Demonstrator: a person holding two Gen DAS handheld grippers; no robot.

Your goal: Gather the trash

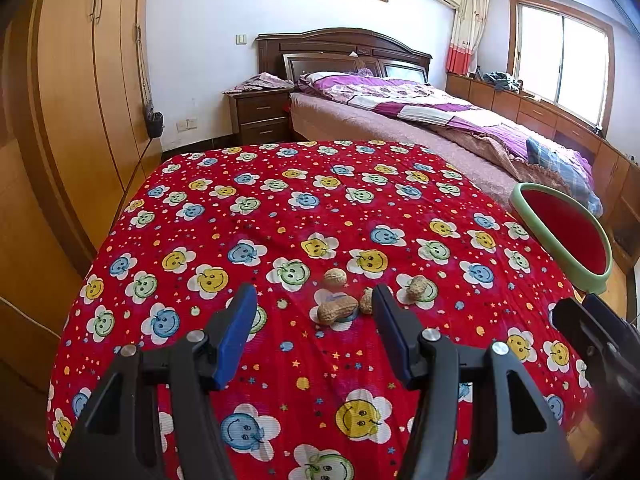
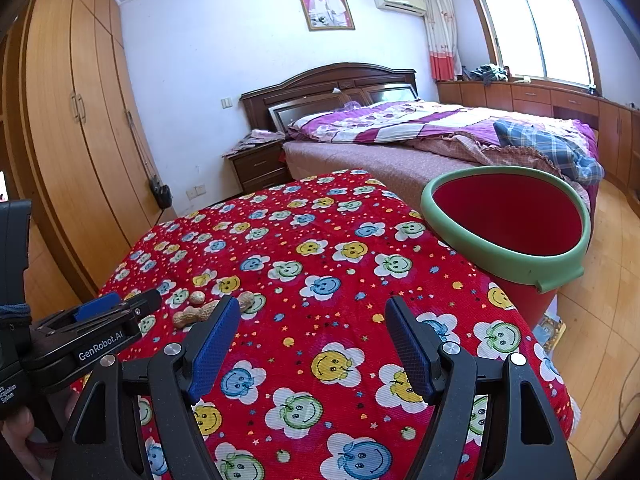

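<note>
Several peanut shells (image 1: 337,309) lie together on the red smiley-flower cloth (image 1: 280,208). My left gripper (image 1: 314,300) hovers just short of them, open, its blue pads apart; the biggest shell lies ahead between the fingertips, untouched, and a small one sits by the right fingertip. In the right wrist view the same peanut shells (image 2: 208,309) lie at the left, beyond my left gripper (image 2: 120,306). My right gripper (image 2: 314,314) stands open over bare cloth, holding nothing. A red bin with a green rim (image 2: 500,256) stands at the table's right edge, also seen as the bin (image 1: 578,268) in the left view.
The cloth-covered table (image 2: 320,360) drops off on all sides. A wooden wardrobe (image 1: 72,120) stands at left, a bed (image 1: 420,120) and nightstand (image 1: 262,114) beyond, and low cabinets (image 2: 560,100) under the window. A person's hand (image 2: 16,436) holds the left gripper.
</note>
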